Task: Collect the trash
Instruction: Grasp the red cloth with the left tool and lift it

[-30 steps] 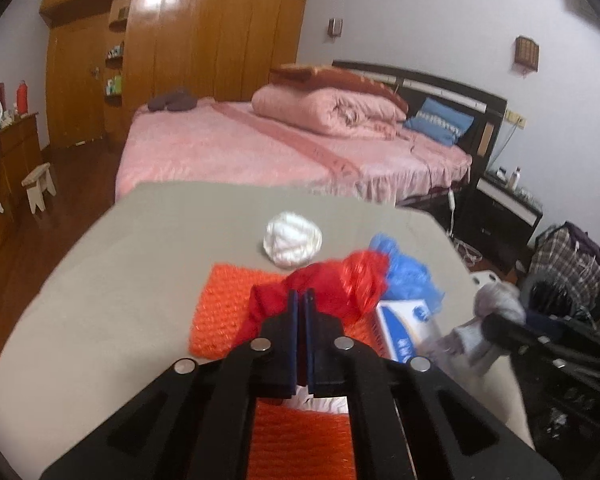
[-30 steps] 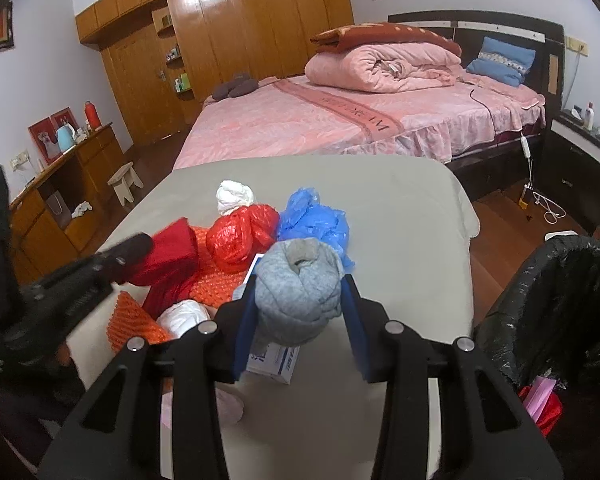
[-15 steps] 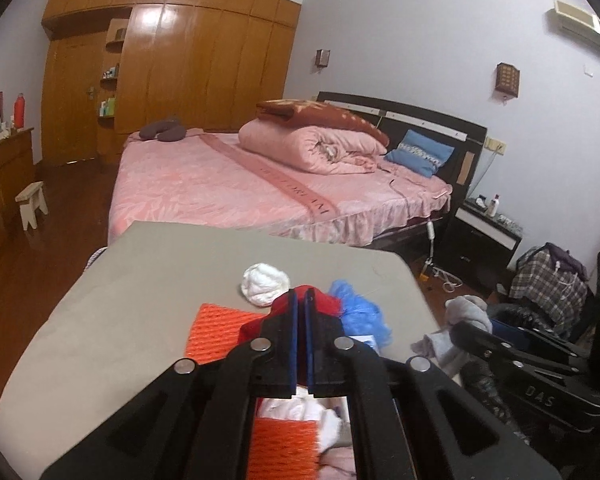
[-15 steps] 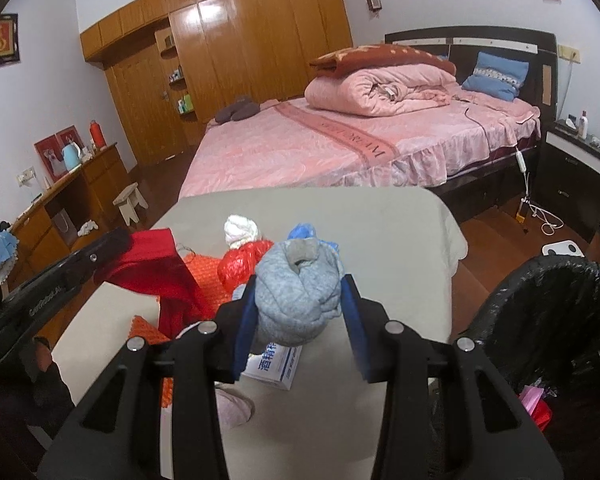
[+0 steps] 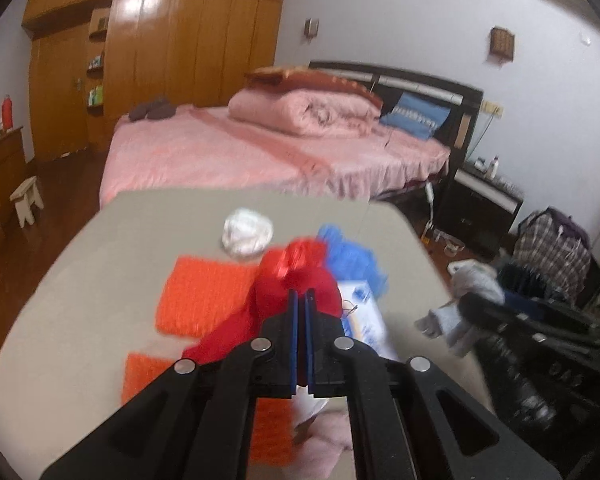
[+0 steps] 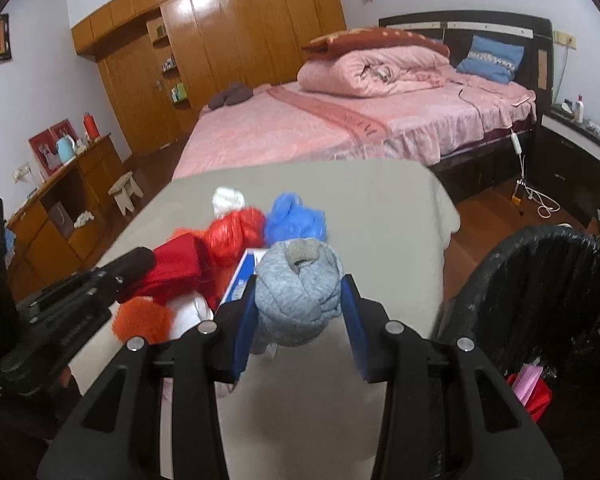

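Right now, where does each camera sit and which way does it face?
Left wrist: on the left gripper, shut on a red cloth, looking down across the table toward the bed.
Right wrist: on the right gripper, holding a grey sock ball, facing the same bed; a black bin to its right.
Shared: table, bed, each other's gripper.

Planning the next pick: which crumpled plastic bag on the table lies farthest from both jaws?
The white bag, at the pile's far edge, behind the red bag and blue bag.
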